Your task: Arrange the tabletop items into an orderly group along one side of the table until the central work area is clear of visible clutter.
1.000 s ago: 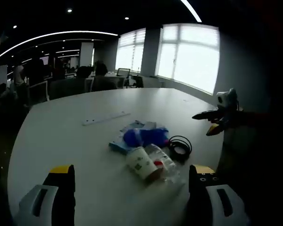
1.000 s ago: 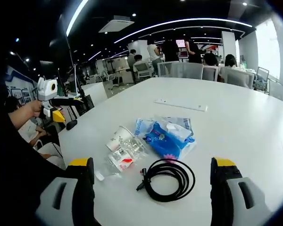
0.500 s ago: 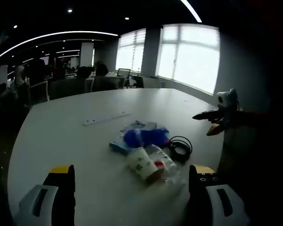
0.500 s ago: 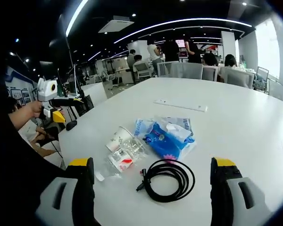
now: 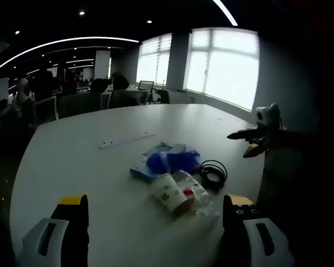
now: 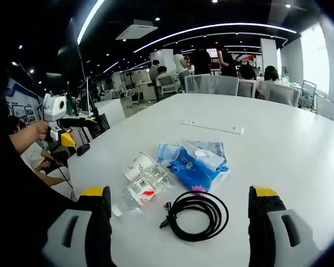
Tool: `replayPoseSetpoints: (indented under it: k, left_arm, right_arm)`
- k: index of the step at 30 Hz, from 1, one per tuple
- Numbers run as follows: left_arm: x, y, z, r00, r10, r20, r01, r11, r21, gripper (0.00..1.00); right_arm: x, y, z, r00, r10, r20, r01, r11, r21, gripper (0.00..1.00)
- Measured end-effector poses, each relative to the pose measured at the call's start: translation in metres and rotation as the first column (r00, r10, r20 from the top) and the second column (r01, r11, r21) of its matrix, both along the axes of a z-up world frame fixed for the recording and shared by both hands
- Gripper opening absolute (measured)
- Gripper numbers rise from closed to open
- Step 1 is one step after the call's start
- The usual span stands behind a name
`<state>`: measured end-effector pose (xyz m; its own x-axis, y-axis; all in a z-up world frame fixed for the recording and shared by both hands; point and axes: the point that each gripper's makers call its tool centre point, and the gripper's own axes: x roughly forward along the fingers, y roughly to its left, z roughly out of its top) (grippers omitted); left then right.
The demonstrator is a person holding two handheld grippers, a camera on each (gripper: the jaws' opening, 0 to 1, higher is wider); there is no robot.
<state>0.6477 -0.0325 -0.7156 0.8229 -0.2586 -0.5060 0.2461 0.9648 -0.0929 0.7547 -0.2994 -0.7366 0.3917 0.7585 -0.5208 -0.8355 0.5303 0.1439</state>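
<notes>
— Clutter first: where does it sit from each claw?

— In the right gripper view the black cable [image 6: 196, 216] lies coiled at 12 o'clock, between the right gripper [image 6: 180, 222]'s jaws and nearest of anything. The paper cup [image 6: 137, 166] and crushed plastic bottle [image 6: 140, 192] are at 11 o'clock, the blue tissue pack [image 6: 196, 166] just past the cable, and a long white strip [image 6: 212, 126] well beyond, crossways.

— And the left?

— The left gripper [image 5: 156, 222] sees the cup [image 5: 170, 193] at 12 o'clock, lying on its side, its length running roughly 10 to 4. The cable is past it at 1 o'clock.

— Either holding anything?

— No. Both stand wide open and empty, above the white table [image 6: 300, 161].

— So who goes for what?

— My judgement: right takes the cable, left the cup, each being nearer.
</notes>
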Motion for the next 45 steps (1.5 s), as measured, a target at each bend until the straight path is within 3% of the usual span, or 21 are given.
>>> replayPoseSetpoints:
  k: [3, 36, 45]
  left_arm:
    - [-0.001, 0.011, -0.004, 1.000, -0.002, 0.003, 0.002, 1.000, 0.006, 0.99]
    - [-0.004, -0.003, 0.000, 1.000, -0.020, -0.002, 0.020, 1.000, 0.007, 0.99]
    - [-0.006, -0.004, 0.000, 1.000, -0.017, 0.003, 0.017, 1.000, 0.011, 0.99]
  right_arm:
    - [0.003, 0.000, 0.002, 1.000, -0.010, 0.009, 0.009, 1.000, 0.003, 1.00]
    - [-0.001, -0.007, 0.002, 1.000, -0.024, 0.010, 0.025, 1.000, -0.008, 1.00]
    - [-0.009, 0.000, 0.001, 1.000, -0.001, 0.017, 0.002, 1.000, -0.012, 0.99]
